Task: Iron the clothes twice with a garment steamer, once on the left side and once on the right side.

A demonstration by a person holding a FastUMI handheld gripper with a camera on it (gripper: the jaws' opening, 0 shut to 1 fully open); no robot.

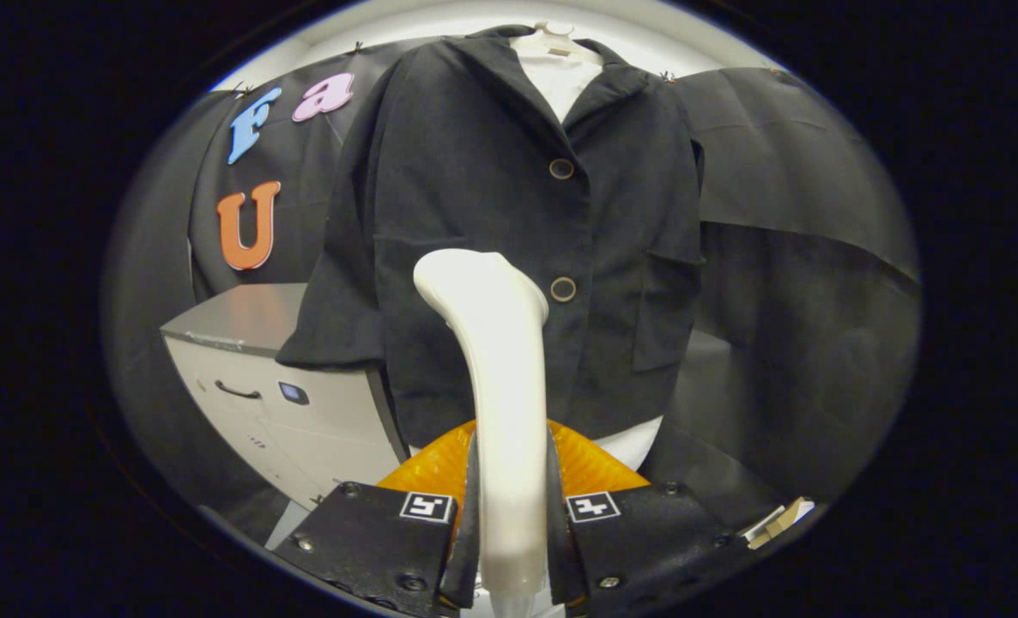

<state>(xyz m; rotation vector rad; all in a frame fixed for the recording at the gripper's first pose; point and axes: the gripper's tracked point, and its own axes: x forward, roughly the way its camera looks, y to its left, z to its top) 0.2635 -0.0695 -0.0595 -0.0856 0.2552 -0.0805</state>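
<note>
The garment steamer (499, 378), a pale, smooth wand with a rounded head, stands upright between the fingers of the tool (513, 515). Both fingers press against its handle, one on each side, so the tool is clamped on it at a narrow spread. The steamer's head rises well above the fingertips and leans slightly to the left; whether it touches the cloth cannot be told.

Just beyond the steamer hangs the dark jacket (509, 223), its front facing the tool. It is buttoned, with two round buttons (562, 288) showing down its middle, the lower one just right of the steamer's head. The collar lies open over a white shirt (560, 81) underneath, and a pale hanger (554, 33) shows at the very top. The white hem peeks out below the jacket's bottom edge, right of the steamer. A patch pocket (665, 309) sits on the jacket's front to the right of the steamer, and a short sleeve (337, 292) hangs down to the left.

Right behind the fingertips, low down, lies an orange ribbed shape (427, 468), spreading to either side of the steamer's handle.

Farther left, beyond the sleeve, stands a pale cabinet (303, 421) with a dark handle on its drawer front.
</note>
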